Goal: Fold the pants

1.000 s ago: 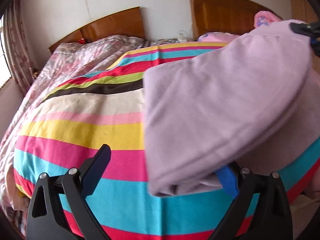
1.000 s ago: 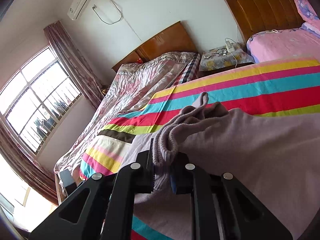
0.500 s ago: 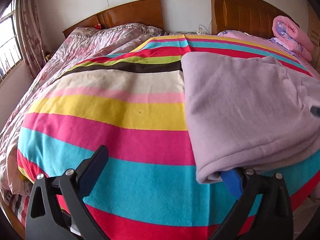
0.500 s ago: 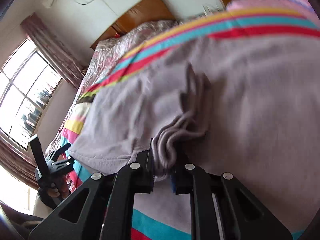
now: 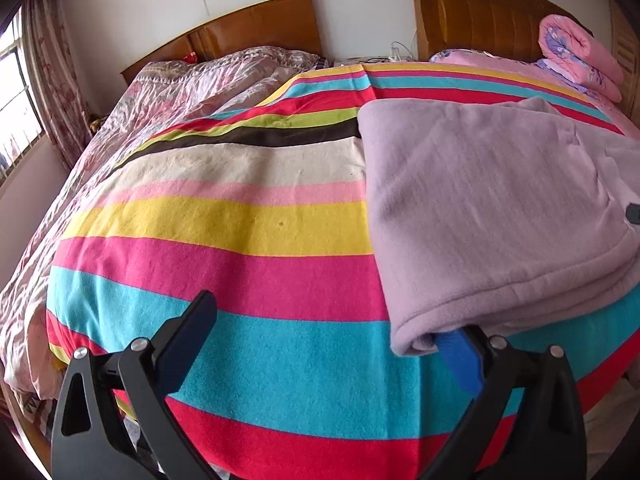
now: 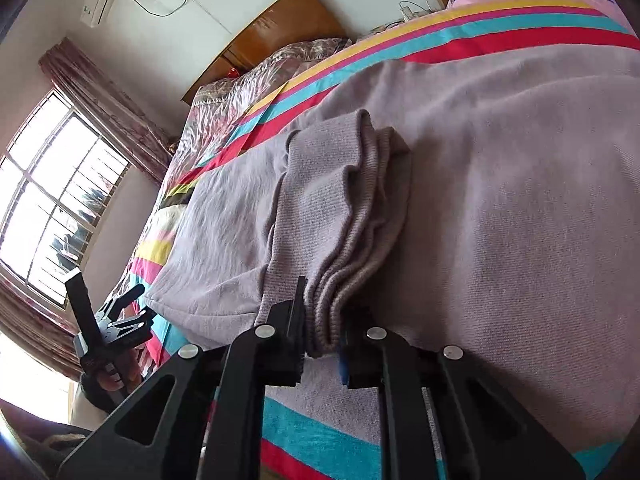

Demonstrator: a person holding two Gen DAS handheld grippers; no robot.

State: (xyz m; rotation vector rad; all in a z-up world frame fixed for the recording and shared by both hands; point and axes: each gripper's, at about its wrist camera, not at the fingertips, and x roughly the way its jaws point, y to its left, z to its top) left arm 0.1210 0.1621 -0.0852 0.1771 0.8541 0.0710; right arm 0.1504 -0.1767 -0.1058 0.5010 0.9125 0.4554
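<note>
Right gripper: clamped on ribbed cuffs of pants. Left gripper: spread wide, nothing gripped, one finger under pants' fold. Pants: lilac fleece, folded double, flat on striped blanket. Beyond: wooden headboards.

The left wrist view looks forward and downward along the left gripper from the near edge of the bed, over the striped blanket toward the wooden headboards and the far wall. It sits close above the near corner of the folded lilac pants, which fill its right side. The right wrist view, rolled to one side, looks along the right gripper from very near the pants, facing left and far toward the window and headboard. Both views share the pants, the blanket, the far bed and headboard; the right view also takes in the left gripper at its left edge.
</note>
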